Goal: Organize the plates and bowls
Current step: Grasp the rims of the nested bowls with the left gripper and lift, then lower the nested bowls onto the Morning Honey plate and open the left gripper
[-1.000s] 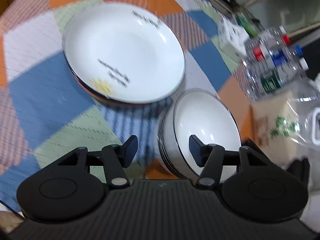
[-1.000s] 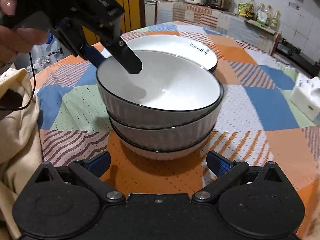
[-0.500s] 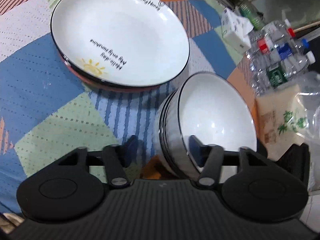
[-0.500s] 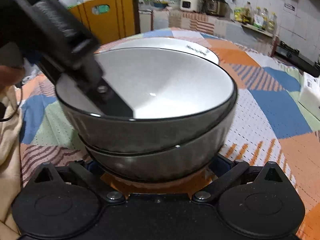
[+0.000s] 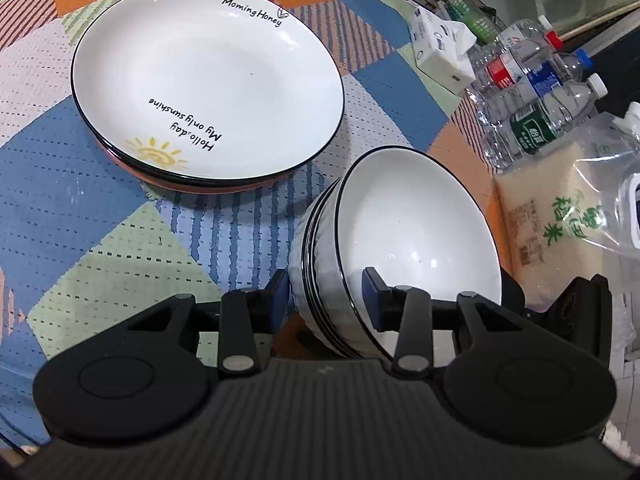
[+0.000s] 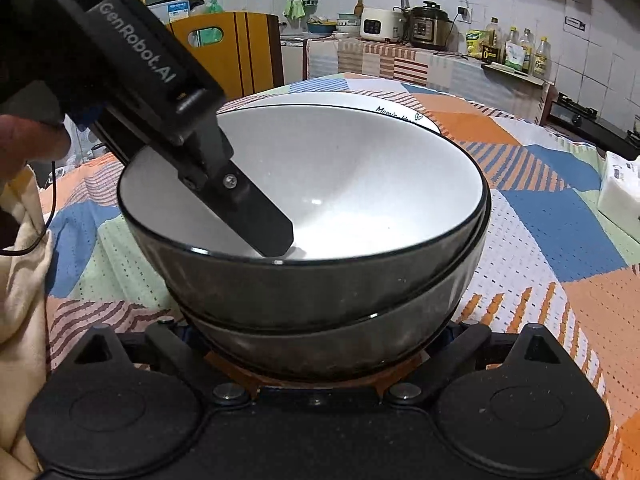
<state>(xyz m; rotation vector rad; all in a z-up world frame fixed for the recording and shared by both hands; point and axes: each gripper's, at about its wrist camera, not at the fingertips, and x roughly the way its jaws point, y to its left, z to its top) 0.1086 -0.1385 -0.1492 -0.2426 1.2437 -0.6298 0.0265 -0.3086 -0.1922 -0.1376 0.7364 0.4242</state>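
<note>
- Left wrist view: left gripper straddles the near wall of the nested bowls; one finger outside the wall, the other inside the top bowl. Jaws have just been closing, with the bowl wall between them; both pads look pressed to it, so I read a grip on the stack.
- Same view: stacked plates sit on the patchwork tablecloth, just beside the bowls, apart from them. Plates look already gathered, a reddish one at the bottom.
- Off the table edge: water bottles, a rice bag, a tissue box.
- Right wrist view: bowls fill the frame, tilted; left gripper's finger reaches inside the rim. Right gripper has its fingertips hidden under the stack; cannot tell if it clamps.
- Judgement: stacking appears done; what remains is probably setting the bowl stack in its final place.
</note>
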